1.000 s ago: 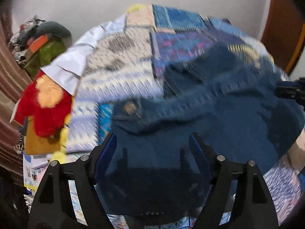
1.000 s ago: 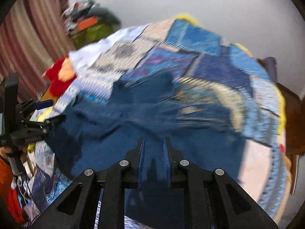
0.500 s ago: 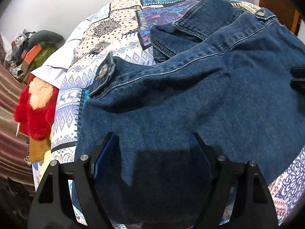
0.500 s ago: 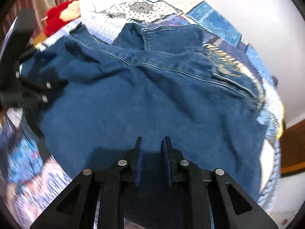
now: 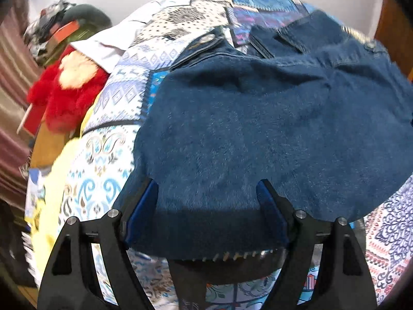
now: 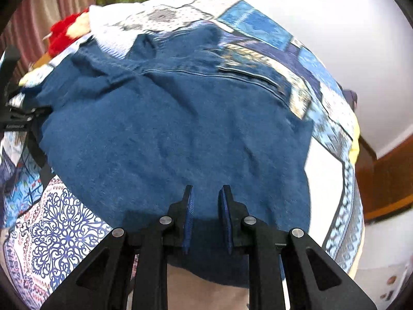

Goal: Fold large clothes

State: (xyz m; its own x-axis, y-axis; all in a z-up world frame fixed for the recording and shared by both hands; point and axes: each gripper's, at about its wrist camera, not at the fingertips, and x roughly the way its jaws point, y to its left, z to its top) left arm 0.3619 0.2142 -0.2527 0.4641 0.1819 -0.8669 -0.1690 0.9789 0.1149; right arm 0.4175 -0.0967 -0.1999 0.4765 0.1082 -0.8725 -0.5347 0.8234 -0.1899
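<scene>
A blue denim jacket (image 5: 258,118) lies spread over a patchwork bedspread (image 5: 124,95); it also fills the right wrist view (image 6: 175,129). My left gripper (image 5: 207,191) has its jaws wide apart, with the jacket's near hem draped between them. My right gripper (image 6: 205,193) has its jaws close together with a narrow gap, over the jacket's near hem; the cloth lies under and between them. The left gripper's black frame shows at the left edge of the right wrist view (image 6: 15,124).
A red and cream plush toy (image 5: 64,77) lies at the bed's left side, with a heap of clothes and bags (image 5: 62,31) behind it. A striped curtain (image 5: 13,82) hangs at the left. A wooden door (image 6: 387,175) stands at the right.
Both grippers have pulled back toward the near hem and the views tilted up. The jacket settled on the bedspread. The jaw openings look the same.
</scene>
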